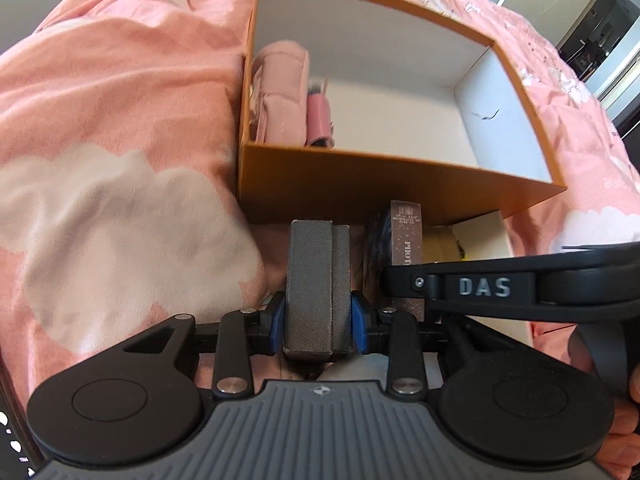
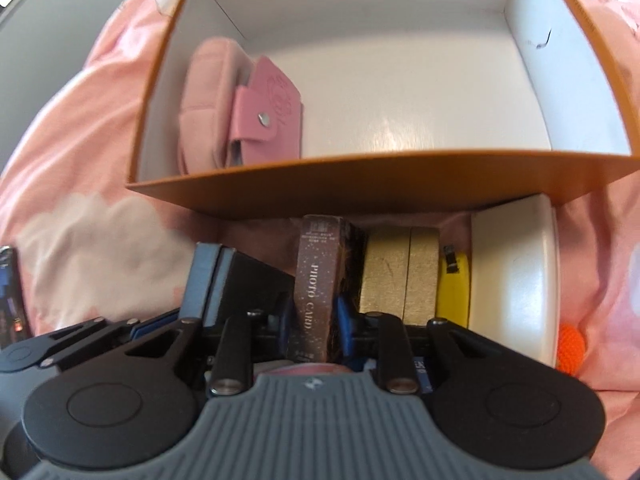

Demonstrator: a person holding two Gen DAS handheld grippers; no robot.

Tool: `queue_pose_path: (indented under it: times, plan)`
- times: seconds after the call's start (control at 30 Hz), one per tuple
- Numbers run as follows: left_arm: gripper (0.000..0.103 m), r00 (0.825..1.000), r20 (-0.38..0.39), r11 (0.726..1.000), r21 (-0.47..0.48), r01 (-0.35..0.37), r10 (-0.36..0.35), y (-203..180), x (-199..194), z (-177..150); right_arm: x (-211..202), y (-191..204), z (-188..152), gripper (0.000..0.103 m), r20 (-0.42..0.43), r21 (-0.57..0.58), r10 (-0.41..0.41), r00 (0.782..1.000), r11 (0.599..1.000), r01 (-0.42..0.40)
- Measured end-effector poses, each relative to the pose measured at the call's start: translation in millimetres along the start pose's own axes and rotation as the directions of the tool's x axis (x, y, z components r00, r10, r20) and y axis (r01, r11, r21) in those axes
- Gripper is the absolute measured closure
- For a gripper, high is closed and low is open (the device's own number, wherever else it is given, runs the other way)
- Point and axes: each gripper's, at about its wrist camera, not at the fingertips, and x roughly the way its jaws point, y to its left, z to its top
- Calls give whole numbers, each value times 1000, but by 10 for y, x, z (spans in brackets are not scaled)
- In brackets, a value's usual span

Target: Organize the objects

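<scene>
An orange cardboard box point(image 1: 360, 184) with a white inside lies on the pink bedding; it also shows in the right wrist view point(image 2: 380, 184). A pink pouch point(image 1: 280, 92) and a pink snap wallet point(image 2: 272, 112) stand at its left end. My left gripper point(image 1: 318, 320) is shut on a grey textured box point(image 1: 316, 284) just in front of the orange box. My right gripper point(image 2: 314, 320) is shut on a brown "PHOTO CARD" box point(image 2: 320, 280), also seen in the left wrist view point(image 1: 408, 240).
A gold box point(image 2: 400, 276), a yellow object point(image 2: 454, 292) and a white box point(image 2: 516, 272) stand in a row before the orange box. An orange knitted thing point(image 2: 572, 348) lies at the right. Pink bedding point(image 1: 120, 120) with white clouds surrounds everything.
</scene>
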Motion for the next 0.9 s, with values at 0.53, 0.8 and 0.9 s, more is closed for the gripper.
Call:
queue_pose_path:
  times: [0.53, 0.8, 0.9]
  plan:
    - [66, 988, 141, 997, 54, 56, -63, -284, -554, 130, -780, -73, -18, 79, 166, -16, 131, 977, 991, -131]
    - [66, 972, 212, 994, 65, 87, -99, -408, -740, 263, -1177, -119, 61, 103, 252, -46, 190, 949, 982, -184]
    - [66, 970, 230, 995, 76, 67, -83, -442, -763, 299, -1253, -91, 105, 103, 280, -66, 169, 945, 985, -157]
